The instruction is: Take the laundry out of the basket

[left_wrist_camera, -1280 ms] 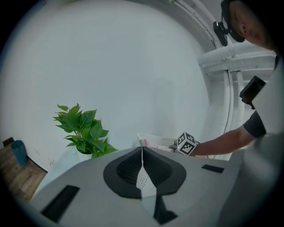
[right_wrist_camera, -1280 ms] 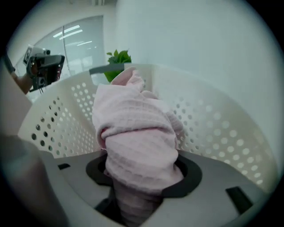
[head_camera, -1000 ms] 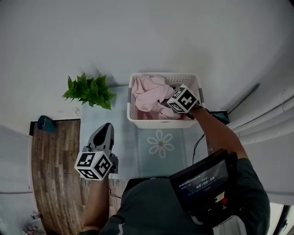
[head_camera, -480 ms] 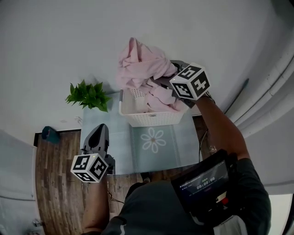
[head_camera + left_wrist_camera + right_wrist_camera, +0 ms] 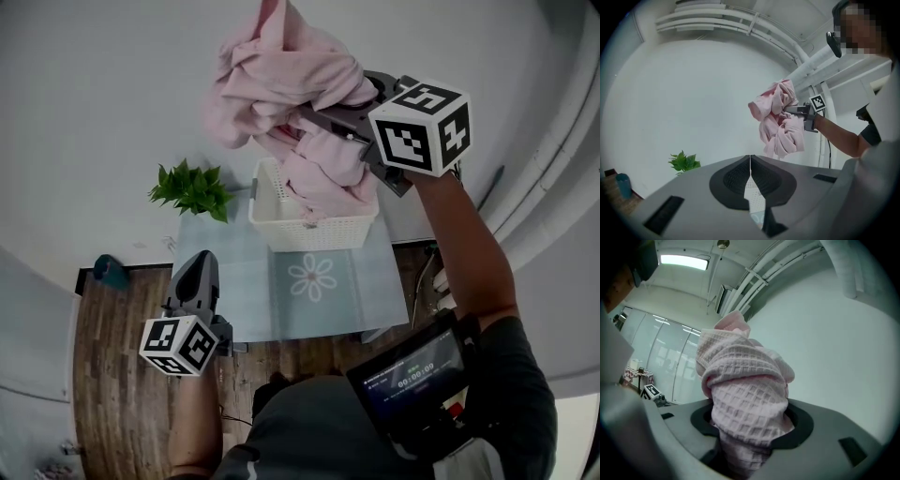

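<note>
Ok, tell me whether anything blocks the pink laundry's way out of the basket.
Nothing visible does. The right gripper holds the pink laundry above the white basket, open air around it; the left gripper hangs well aside.

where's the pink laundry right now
Head view, top centre: the pink laundry hangs bunched in the fingers of the right gripper, held above the white basket, right of the plant.

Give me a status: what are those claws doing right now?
Right gripper shut on pink towel, held over basket. Left gripper shut, empty. Nothing in the way.
</note>
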